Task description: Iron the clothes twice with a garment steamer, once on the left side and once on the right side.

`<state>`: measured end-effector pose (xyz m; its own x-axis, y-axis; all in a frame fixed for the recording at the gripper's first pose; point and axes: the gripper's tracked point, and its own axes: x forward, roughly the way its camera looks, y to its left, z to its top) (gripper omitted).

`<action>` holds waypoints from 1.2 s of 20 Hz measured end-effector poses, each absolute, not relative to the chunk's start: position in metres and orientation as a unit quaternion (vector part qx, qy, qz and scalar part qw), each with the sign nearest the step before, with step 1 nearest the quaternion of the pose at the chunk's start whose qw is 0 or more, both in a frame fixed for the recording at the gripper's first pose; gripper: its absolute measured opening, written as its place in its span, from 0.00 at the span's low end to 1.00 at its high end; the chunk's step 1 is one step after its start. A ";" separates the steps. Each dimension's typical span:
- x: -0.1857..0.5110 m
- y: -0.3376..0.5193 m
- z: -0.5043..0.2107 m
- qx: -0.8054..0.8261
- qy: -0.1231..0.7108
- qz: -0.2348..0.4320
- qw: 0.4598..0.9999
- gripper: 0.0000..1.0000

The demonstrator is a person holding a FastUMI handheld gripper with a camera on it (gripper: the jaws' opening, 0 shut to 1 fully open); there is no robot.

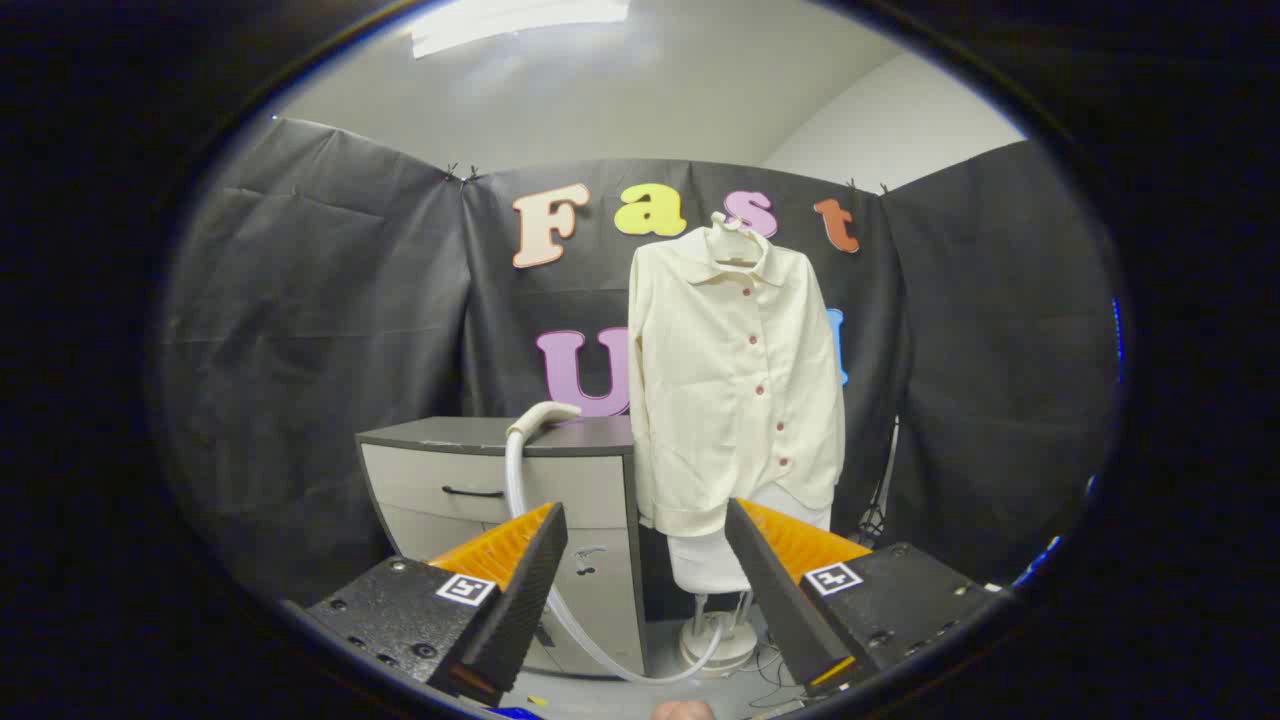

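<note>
1. In the gripper view, the hand-held gripper [645, 560] is spread wide, with nothing between its two fingers.
2. A cream button-up shirt with small red buttons [735, 375] hangs beyond the fingers, a little toward the right finger. It hangs on a white hanger [728, 232] in front of the black cloth wall [330, 350].
3. Under the shirt stands the white garment steamer base with its round foot [715, 620]. It sits on the floor between the two fingers and farther back.
4. A long white bendy hose [520, 490] runs from the steamer base, curves along the floor, and goes up past the left finger.
5. The white steamer head [543, 414] at the end of the hose rests on top of the grey cabinet with a dark top [480, 480].
6. The cabinet stands beside the shirt, beyond the left finger. It has a drawer with a thin dark handle [472, 491].
7. The steamer head is well apart from the gripper. The fingers touch nothing.
8. Some thin dark cables [880, 500] hang down just past the shirt, near the cloth wall.
9. A bright light [520, 20] shines on the ceiling.
</note>
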<state>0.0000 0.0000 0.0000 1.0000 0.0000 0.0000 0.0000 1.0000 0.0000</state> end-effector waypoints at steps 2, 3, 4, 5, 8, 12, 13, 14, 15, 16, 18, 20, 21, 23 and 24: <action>0.004 0.001 -0.001 0.004 -0.001 -0.004 1.000 0.96; 0.006 0.001 -0.003 0.004 0.000 -0.007 1.000 0.96; 0.009 0.003 -0.006 0.005 0.004 -0.007 1.000 0.97; 0.013 0.004 -0.007 0.006 0.005 -0.010 1.000 0.97; 0.024 0.006 -0.006 0.008 0.002 -0.016 1.000 0.97; 0.041 0.011 -0.017 0.010 0.018 -0.026 0.999 0.97; 0.044 0.014 -0.017 0.011 0.020 -0.027 0.999 0.97; 0.049 0.018 -0.017 0.011 0.019 -0.027 0.999 0.97; 0.054 0.022 -0.017 0.012 0.018 -0.028 0.999 0.97; 0.059 0.026 -0.018 0.013 0.018 -0.027 0.999 0.96; 0.071 0.034 -0.019 0.013 0.022 -0.025 0.999 0.97; 0.085 0.043 -0.016 0.010 0.022 -0.016 1.000 0.97; 0.093 0.048 -0.014 0.005 0.021 -0.011 1.000 0.97; 0.112 0.055 -0.008 -0.005 0.016 -0.001 1.000 0.97; 0.121 0.058 -0.007 -0.009 0.015 0.003 1.000 0.96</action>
<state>0.1213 0.0580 -0.0072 0.9995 0.0055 -0.0300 -0.0061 0.9998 -0.0169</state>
